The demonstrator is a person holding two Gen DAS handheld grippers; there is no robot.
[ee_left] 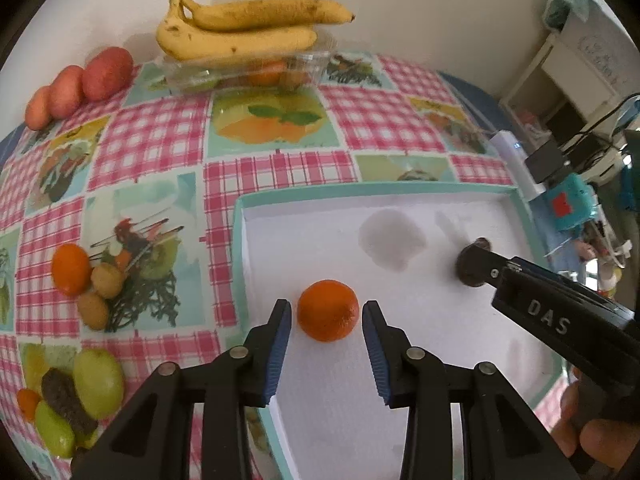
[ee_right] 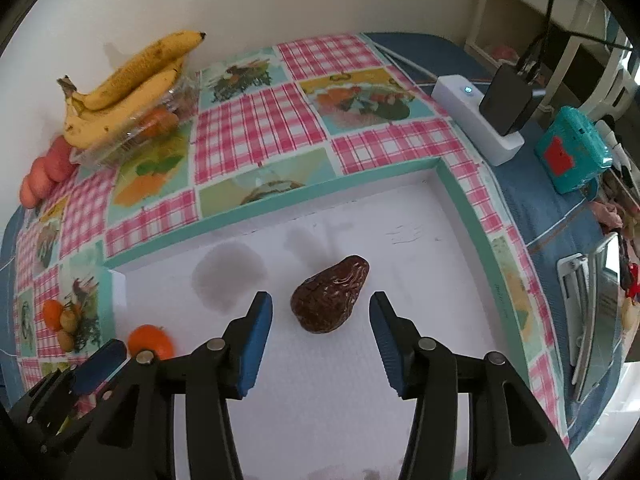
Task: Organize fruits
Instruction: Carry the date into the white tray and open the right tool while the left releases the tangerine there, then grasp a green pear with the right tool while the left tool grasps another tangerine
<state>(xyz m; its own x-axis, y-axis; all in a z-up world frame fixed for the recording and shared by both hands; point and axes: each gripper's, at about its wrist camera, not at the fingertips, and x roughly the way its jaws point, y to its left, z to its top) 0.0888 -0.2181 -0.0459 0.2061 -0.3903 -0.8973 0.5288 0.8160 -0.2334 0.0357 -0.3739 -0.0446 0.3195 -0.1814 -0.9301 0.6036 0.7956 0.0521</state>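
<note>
A white tray with a teal rim [ee_left: 400,189] [ee_right: 460,196] lies on the checked tablecloth. An orange [ee_left: 328,310] [ee_right: 151,342] rests on the tray floor between the fingers of my open left gripper [ee_left: 326,316], a small gap on each side. A dark brown wrinkled avocado [ee_right: 329,295] [ee_left: 472,266] lies further right in the tray, between the spread fingers of my open right gripper [ee_right: 321,308]. Bananas [ee_left: 240,28] [ee_right: 128,84] sit on a clear plastic box at the back.
Three red fruits [ee_left: 80,84] line the far left edge. An orange and small brown fruits [ee_left: 88,280], plus green fruits and a dark one [ee_left: 80,396], lie left of the tray. A white power strip with a charger [ee_right: 480,120] and a teal box [ee_right: 572,156] stand right.
</note>
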